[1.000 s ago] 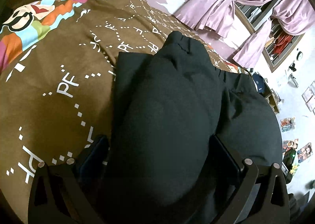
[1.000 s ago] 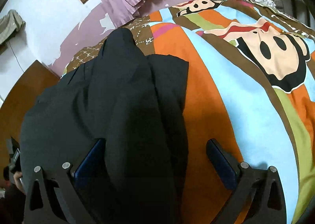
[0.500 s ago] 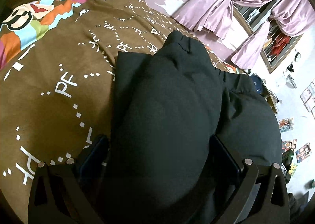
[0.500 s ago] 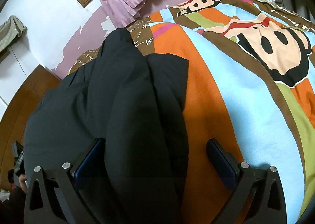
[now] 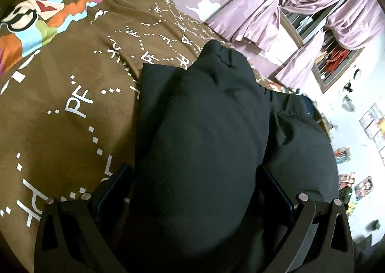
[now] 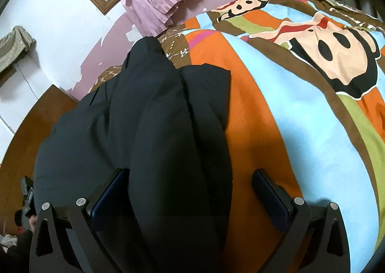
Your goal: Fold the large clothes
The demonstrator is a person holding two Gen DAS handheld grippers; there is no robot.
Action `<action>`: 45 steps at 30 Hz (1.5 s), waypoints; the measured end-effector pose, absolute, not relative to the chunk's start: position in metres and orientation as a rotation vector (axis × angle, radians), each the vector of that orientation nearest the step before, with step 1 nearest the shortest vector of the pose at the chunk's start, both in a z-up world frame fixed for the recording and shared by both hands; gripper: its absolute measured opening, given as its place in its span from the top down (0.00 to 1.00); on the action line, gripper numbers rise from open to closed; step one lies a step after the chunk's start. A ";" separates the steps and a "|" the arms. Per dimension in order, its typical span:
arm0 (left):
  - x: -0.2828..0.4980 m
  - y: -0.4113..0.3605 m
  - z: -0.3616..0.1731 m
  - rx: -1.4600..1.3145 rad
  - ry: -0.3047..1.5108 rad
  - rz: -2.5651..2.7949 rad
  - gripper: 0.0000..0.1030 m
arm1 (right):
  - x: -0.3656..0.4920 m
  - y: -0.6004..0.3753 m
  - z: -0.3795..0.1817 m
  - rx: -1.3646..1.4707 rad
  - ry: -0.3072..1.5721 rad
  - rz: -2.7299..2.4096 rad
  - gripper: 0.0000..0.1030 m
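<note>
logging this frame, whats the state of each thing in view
black garment: bunched, partly folded, lying on the bed
left hand-held gripper: open, fabric between its fingers
right hand-held gripper: open, fabric between its fingers
bedspread: spread flat
curtains: tied back

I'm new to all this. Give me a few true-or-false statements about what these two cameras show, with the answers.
1. The garment is black. True.
2. It lies on a bare wooden floor. False: it lies on a patterned bedspread.
3. The left hand-held gripper has black cloth bulging between its fingers. True.
4. The curtains are green. False: they are pale purple.
5. The right hand-held gripper is shut tight. False: its fingers stand wide apart, with cloth beside only one of them.
</note>
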State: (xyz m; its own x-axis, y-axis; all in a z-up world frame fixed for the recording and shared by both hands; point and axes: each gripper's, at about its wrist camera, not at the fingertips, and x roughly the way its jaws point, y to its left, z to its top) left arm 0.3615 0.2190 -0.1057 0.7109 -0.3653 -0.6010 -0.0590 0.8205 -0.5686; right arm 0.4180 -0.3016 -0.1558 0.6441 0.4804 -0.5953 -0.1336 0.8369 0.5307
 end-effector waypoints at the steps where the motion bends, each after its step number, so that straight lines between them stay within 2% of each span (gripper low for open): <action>1: 0.361 0.221 -0.106 -0.607 0.769 -0.191 0.01 | 0.418 -0.301 -0.155 0.475 0.807 0.380 0.00; 13: 0.371 0.230 -0.091 -0.656 0.877 -0.351 0.01 | 0.422 -0.298 -0.154 0.590 0.887 0.534 0.00; 22: 0.370 0.222 -0.083 -0.628 0.941 -0.327 0.01 | 0.424 -0.285 -0.147 0.549 0.967 0.472 0.00; 27: 0.365 0.225 -0.081 -0.642 0.938 -0.324 0.02 | 0.420 -0.282 -0.145 0.584 0.987 0.438 0.05; 29: 0.362 0.227 -0.082 -0.655 0.934 -0.320 0.03 | 0.418 -0.284 -0.145 0.606 0.985 0.417 0.14; 35: 0.360 0.235 -0.082 -0.736 0.935 -0.249 0.20 | 0.412 -0.283 -0.136 0.638 1.009 0.371 0.37; 39: 0.352 0.251 -0.083 -0.860 0.921 -0.239 0.41 | 0.408 -0.281 -0.128 0.672 1.025 0.334 0.52; 41: 0.351 0.252 -0.078 -0.863 0.914 -0.255 0.49 | 0.404 -0.275 -0.119 0.654 1.032 0.325 0.65; 45: 0.345 0.249 -0.058 -0.840 0.870 -0.281 0.72 | 0.399 -0.259 -0.093 0.570 1.028 0.310 0.78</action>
